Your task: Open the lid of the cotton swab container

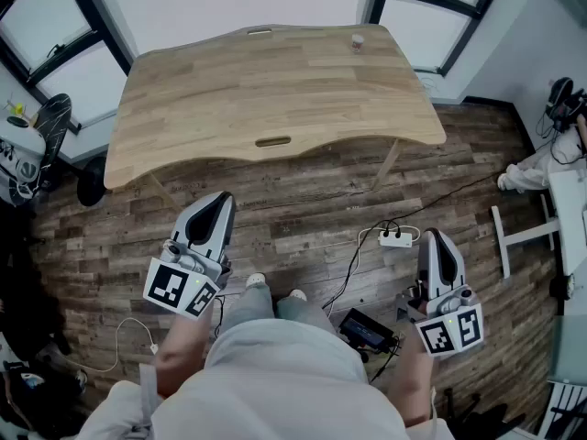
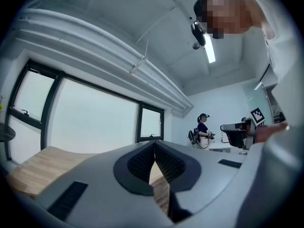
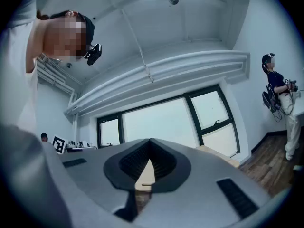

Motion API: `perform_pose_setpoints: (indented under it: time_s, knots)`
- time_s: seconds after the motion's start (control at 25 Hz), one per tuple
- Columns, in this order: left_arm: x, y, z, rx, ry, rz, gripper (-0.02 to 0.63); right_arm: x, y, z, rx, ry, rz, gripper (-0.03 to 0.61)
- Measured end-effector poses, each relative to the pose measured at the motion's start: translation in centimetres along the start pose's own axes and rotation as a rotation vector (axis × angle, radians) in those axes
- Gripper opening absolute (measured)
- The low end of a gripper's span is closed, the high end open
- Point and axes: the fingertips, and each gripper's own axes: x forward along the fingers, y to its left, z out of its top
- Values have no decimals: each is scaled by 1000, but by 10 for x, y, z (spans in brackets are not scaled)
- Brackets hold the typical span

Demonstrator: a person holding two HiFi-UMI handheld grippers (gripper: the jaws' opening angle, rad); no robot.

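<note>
Cotton swab container (image 1: 358,40) stood upright near the far right edge of the worktop (image 1: 229,99), a small cylinder too tiny for its lid to be made out. Only the head view showed it; neither gripper view caught it.

The head view also showed both tools held low over the floor (image 1: 303,218), well short of the worktop. The left hand-held gripper (image 1: 223,199) and the right hand-held gripper (image 1: 433,235) each carried a cube with black-and-white square markers. A white power strip (image 1: 396,238) with trailing black cables lay on the dark, streaked wood planks between them.

The gripper views gave what the head view could not: the jaws up close. In each, smooth grey shells met at the tip, the black ribbed pads (image 2: 168,163) pressed together with nothing between them, so both tools were closed and empty. Those views looked up at tall dark-framed windows (image 2: 90,118) and a white ceiling, with another person (image 3: 278,99) standing far off.

The worktop was pale wood with visible grain, a wavy front edge and a slot cut-out.
</note>
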Motion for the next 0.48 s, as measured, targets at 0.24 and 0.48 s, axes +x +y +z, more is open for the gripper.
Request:
perform_pose_setpoints:
  time_s: [0.24, 0.48]
  knots:
    - [6, -7, 0, 1, 4, -10, 14, 0, 0, 1, -20, 9, 17, 20]
    - [14, -16, -1, 7, 11, -23, 14, 0, -1, 1, -28, 18, 34, 20]
